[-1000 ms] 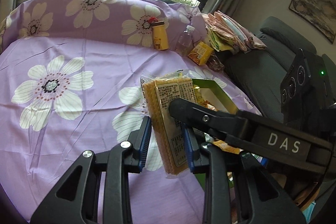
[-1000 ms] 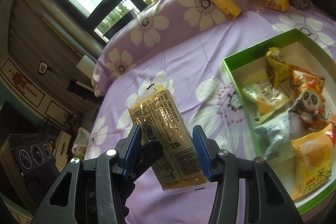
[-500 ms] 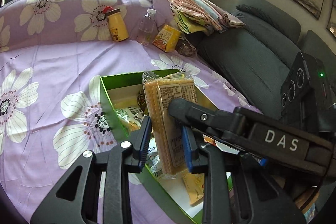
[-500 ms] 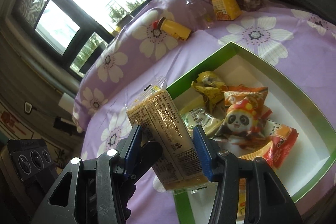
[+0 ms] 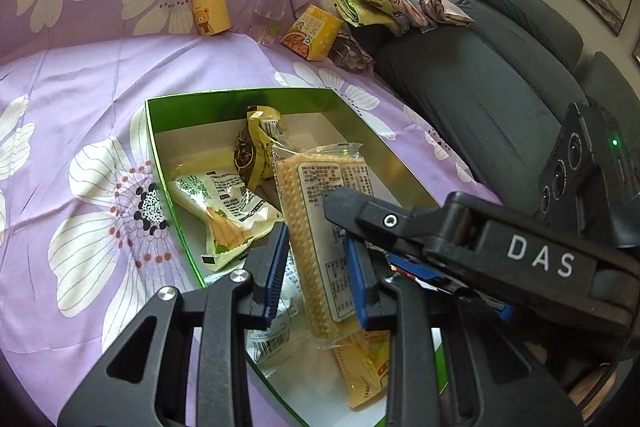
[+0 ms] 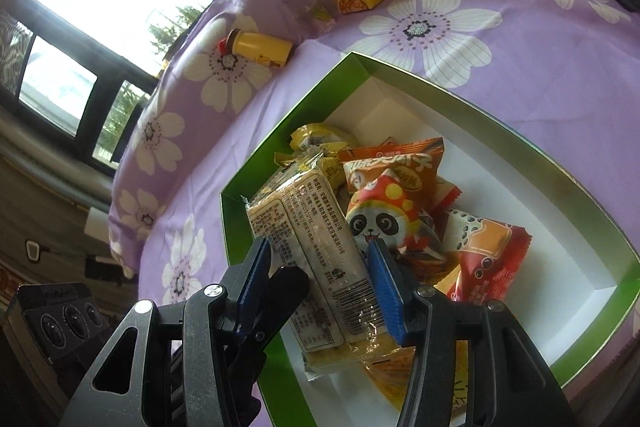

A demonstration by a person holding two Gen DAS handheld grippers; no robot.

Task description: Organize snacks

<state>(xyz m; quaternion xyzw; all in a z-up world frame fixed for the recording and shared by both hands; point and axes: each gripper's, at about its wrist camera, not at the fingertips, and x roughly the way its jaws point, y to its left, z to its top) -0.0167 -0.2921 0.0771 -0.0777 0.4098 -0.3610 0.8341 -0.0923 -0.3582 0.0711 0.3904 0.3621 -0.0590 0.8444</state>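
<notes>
Crackers [image 5: 320, 227], a long pack, are pinched by both the left gripper [image 5: 316, 267] and the right gripper [image 6: 320, 279], hanging above the green box [image 6: 500, 131] of snacks. If one hand lets go late, the pack may twist, land on the panda bag [image 6: 384, 223] and tip over the rim.

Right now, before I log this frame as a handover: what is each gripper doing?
Left gripper: closed on the cracker packet, above the green box.
Right gripper: closed on the same cracker packet.
</notes>
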